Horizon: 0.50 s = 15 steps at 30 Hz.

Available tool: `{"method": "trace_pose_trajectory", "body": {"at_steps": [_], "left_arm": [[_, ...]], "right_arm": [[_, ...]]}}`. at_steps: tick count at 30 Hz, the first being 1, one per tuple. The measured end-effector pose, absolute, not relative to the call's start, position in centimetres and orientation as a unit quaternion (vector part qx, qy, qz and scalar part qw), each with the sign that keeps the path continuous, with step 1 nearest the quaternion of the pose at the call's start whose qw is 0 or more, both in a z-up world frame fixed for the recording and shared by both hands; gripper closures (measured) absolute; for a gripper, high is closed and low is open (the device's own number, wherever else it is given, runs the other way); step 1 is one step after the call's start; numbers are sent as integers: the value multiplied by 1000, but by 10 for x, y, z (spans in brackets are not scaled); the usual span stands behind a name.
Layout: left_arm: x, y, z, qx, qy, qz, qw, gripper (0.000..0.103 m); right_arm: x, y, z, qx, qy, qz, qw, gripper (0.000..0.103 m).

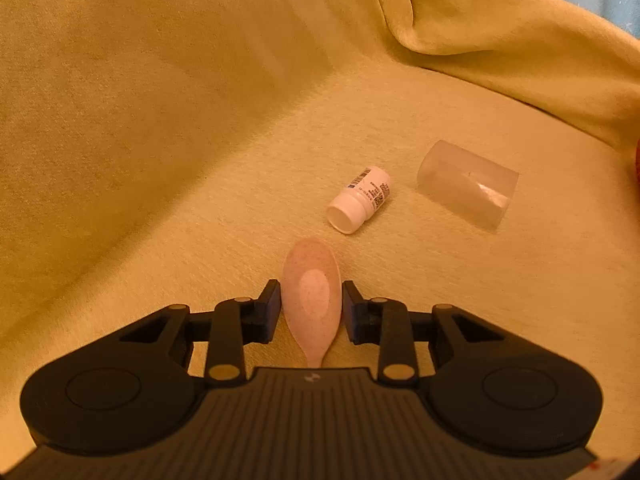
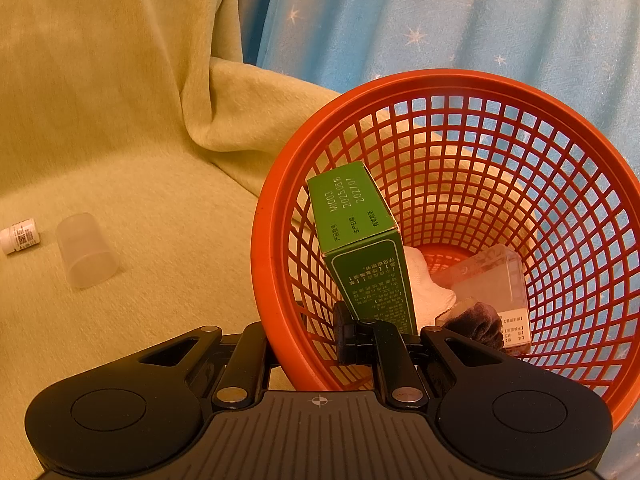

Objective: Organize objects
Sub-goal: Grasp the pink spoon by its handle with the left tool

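A pink spoon [image 1: 312,292] lies bowl-forward on the yellow-green blanket [image 1: 160,140], and my left gripper [image 1: 311,308] is shut on its bowl, a pad against each side. Beyond it, a small white bottle [image 1: 359,199] and a frosted clear cup [image 1: 467,184] lie on their sides. In the right wrist view the bottle [image 2: 19,236] and the cup [image 2: 86,250] are far to the left. My right gripper [image 2: 308,344] is shut on the wall of the orange basket [image 2: 440,80], one finger inside and one hidden outside.
The basket holds a green box [image 2: 360,240] leaning upright, a white cloth [image 2: 428,288], a clear plastic case [image 2: 488,284] and a dark sock [image 2: 476,326]. The blanket rises in folds behind. A blue starred curtain [image 2: 440,20] hangs at the back.
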<state>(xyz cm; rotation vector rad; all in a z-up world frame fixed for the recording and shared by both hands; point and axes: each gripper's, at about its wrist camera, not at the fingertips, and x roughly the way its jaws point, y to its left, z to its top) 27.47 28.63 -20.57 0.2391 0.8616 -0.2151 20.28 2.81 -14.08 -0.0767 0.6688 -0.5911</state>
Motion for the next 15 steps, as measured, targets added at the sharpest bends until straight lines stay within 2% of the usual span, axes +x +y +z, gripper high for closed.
{"method": "trace_pose_trajectory", "body": {"at_steps": [15], "left_arm": [[241, 292, -141, 56, 385, -121, 913, 77]], "right_arm": [[200, 30, -142, -41, 325, -286, 900, 93]]}}
